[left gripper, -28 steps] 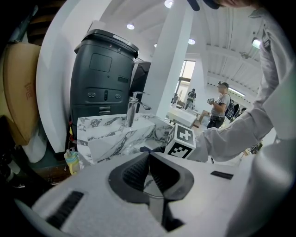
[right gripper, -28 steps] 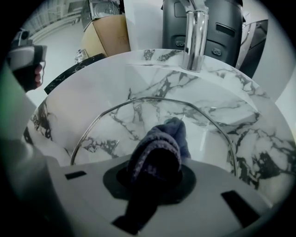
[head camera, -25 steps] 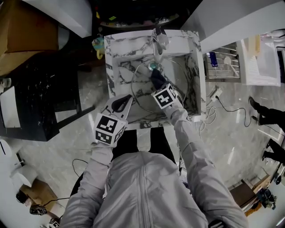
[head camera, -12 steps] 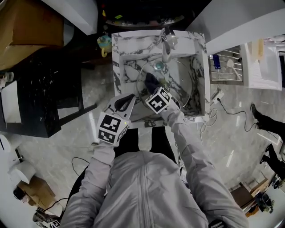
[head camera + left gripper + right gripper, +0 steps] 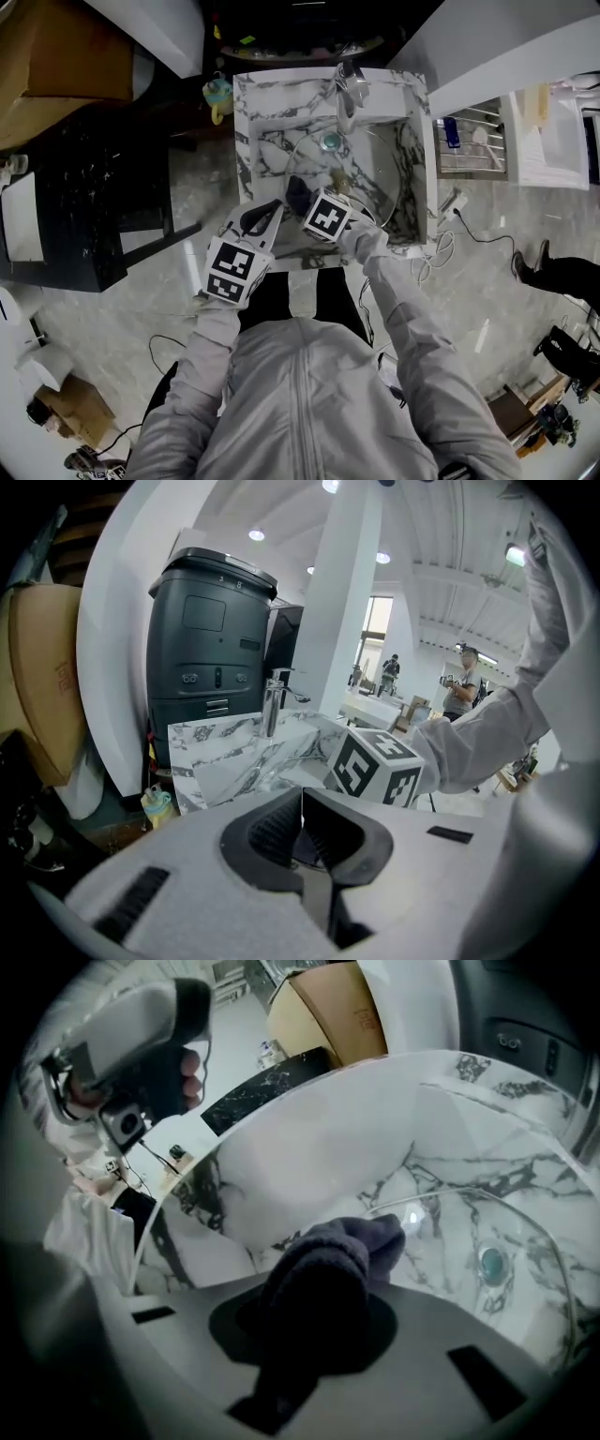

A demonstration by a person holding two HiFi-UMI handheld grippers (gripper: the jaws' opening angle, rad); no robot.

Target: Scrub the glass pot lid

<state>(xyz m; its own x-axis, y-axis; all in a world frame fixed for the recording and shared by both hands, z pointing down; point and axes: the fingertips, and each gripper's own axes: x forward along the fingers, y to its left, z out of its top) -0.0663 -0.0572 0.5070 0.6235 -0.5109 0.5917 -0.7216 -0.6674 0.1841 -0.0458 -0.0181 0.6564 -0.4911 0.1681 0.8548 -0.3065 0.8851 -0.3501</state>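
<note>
The glass pot lid (image 5: 375,173) stands tilted in the marble sink (image 5: 246,141); in the right gripper view it is a large clear disc (image 5: 328,1119) with a thin rim. My left gripper (image 5: 268,214) sits at the lid's near-left edge, jaws together with a thin bright edge between them (image 5: 301,803). My right gripper (image 5: 305,199) is shut on a dark cloth (image 5: 298,195), pressed to the lid's near-left part. The bunched cloth (image 5: 328,1269) fills the jaws and hides the fingertips (image 5: 323,1288).
A chrome faucet (image 5: 347,89) stands at the sink's back, with a teal drain (image 5: 330,141) below it. A small yellow bottle (image 5: 217,94) is left of the sink. A wire rack (image 5: 473,136) is to the right, a black cabinet (image 5: 84,206) to the left.
My right gripper has dragged the cloth across the lid, from near the drain toward the near-left edge. The left gripper has stayed in place.
</note>
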